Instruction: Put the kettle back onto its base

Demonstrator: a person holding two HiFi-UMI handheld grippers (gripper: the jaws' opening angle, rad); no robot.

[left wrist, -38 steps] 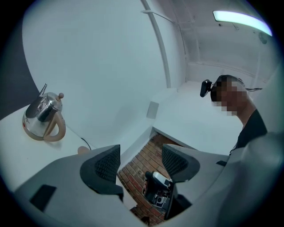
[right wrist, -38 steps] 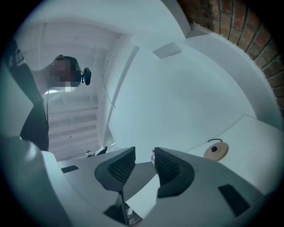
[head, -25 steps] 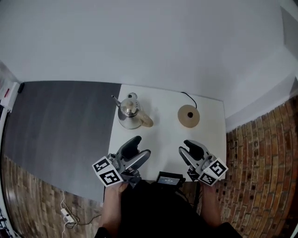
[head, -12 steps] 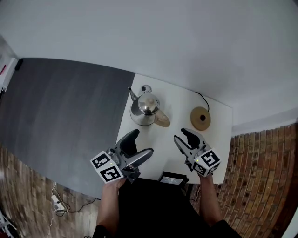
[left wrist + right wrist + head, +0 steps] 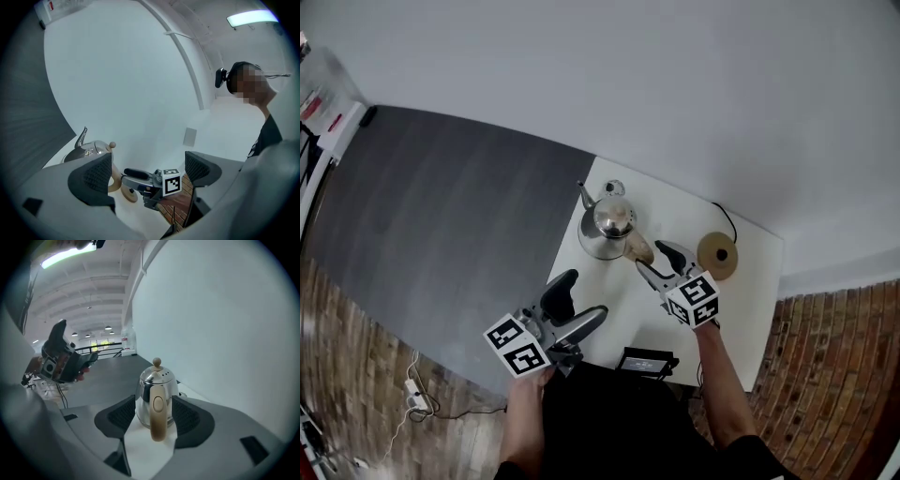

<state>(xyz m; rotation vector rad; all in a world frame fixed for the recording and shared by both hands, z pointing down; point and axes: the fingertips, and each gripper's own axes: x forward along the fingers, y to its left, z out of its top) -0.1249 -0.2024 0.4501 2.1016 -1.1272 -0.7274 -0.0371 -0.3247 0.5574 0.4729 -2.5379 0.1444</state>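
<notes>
A shiny steel kettle (image 5: 609,223) with a pale wooden handle (image 5: 638,248) stands near the back left of the white table (image 5: 741,314). Its round tan base (image 5: 717,255) lies apart to the right, bare. My right gripper (image 5: 660,259) is at the handle. In the right gripper view the handle (image 5: 158,417) hangs between the pads with a gap on each side, and these jaws have just been opening. My left gripper (image 5: 579,300) hovers over the table's front left, open, its jaws lately widened with nothing between them. Its view shows the kettle (image 5: 86,151) and base (image 5: 130,193).
A black cable (image 5: 727,217) runs from the base toward the wall. A small black device (image 5: 643,361) sits at the table's front edge. Dark grey flooring (image 5: 441,206) lies left of the table, brick-patterned floor (image 5: 834,375) to the right.
My right gripper has moved forward and left until its jaws straddle the kettle's handle, and they have spread wider. The left gripper has shifted only a little and stands wider open.
</notes>
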